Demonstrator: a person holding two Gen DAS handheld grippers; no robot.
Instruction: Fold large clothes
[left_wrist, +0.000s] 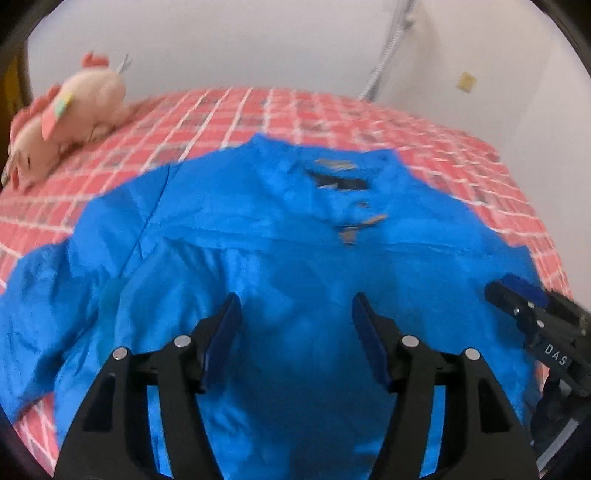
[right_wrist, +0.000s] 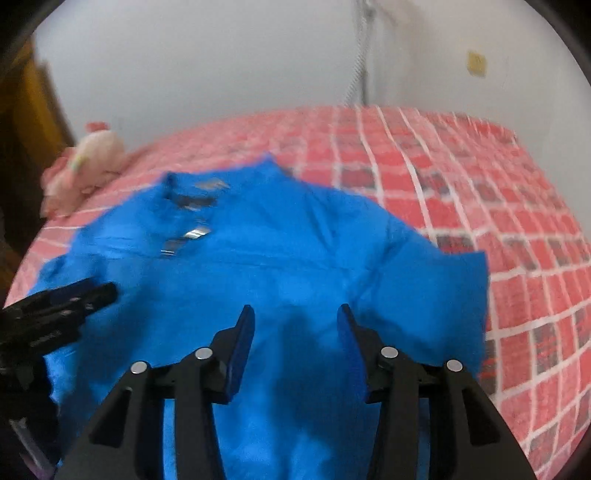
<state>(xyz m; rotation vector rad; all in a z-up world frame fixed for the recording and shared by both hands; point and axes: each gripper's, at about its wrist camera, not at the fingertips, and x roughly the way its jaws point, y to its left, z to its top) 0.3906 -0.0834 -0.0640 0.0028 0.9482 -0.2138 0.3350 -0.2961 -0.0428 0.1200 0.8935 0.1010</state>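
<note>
We hover both tongs, left tongs (left_wrist: 295, 339) and right tongs (right_wrist: 295, 349), spread and empty over the blue jacket (left_wrist: 280, 258) at frame centre; on the bed (right_wrist: 480, 206), its sleeves remain unfolded.

So it's a big bright blue shirt of thin, shiny fabric (left_wrist: 280, 236), spread out flat on the red checked bedspread (left_wrist: 424, 140) with its collar at the far end. There's a dark label inside the neck and a couple of silvery tags just below it. One short sleeve sticks out on each side, and the cloth is lightly creased all over.
</note>
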